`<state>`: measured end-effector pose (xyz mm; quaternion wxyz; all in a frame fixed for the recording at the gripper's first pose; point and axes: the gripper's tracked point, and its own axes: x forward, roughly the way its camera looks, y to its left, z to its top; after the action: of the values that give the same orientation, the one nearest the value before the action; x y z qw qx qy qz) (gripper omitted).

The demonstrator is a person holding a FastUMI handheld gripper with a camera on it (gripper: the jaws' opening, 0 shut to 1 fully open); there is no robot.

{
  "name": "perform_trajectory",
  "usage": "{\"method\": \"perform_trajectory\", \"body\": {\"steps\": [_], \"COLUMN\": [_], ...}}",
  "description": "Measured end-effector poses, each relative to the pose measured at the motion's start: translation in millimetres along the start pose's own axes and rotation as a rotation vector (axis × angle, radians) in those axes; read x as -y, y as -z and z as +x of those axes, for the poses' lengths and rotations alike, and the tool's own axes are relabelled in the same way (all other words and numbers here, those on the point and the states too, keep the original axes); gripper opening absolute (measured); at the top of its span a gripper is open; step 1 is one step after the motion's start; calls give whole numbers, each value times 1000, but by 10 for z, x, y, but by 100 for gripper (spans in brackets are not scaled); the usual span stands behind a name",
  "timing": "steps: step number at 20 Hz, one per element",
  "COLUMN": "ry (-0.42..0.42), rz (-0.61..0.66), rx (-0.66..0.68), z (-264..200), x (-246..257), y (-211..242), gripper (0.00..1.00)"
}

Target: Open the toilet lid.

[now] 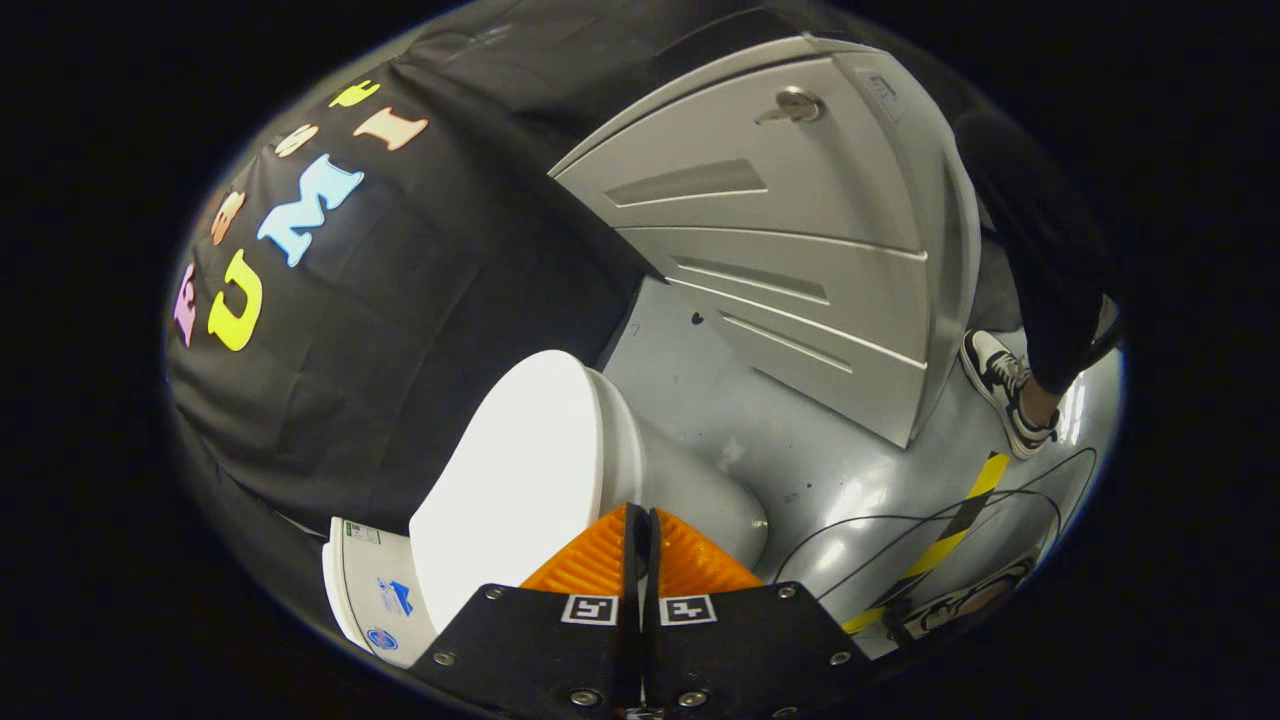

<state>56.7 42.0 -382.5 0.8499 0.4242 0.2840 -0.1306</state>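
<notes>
Gripper (640, 520) shut tight, fingers (590, 560) pressed side by side, nothing held between them. Tips right at the lid's near edge; cannot tell if touching.

White lid (510, 470) just ahead of the fingers, down flat on the toilet, still closed. Smooth and bright on top. White bowl (700, 490) under the lid, round and shiny, bulging out to the right of it. Tank (365, 590) to the left of the lid, close against it, with small stickers on the side.

Black cloth wall (400, 300) behind the toilet and to its left. Grey door (790, 240) beyond the toilet, to its right, with a round metal lock (795, 103) near the top. Grey floor (780, 440) to the right of the toilet, glossy, with bright spots of light. Yellow and black tape (950, 530) on the floor, well to the right of the bowl. Thin black cable (900, 515) looped over the floor near the tape. Person's shoe (1000, 385) and dark trouser leg (1040, 260) by the door, far from the toilet.
</notes>
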Motion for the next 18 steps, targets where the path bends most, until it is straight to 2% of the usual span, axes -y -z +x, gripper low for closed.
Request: {"method": "perform_trajectory", "body": {"steps": [12,18], "ry": [44,29], "rz": [-203,-279], "rx": [77,110], "z": [-400,-692], "x": [-482,-848], "y": [-282,-401], "gripper": [1,1]}}
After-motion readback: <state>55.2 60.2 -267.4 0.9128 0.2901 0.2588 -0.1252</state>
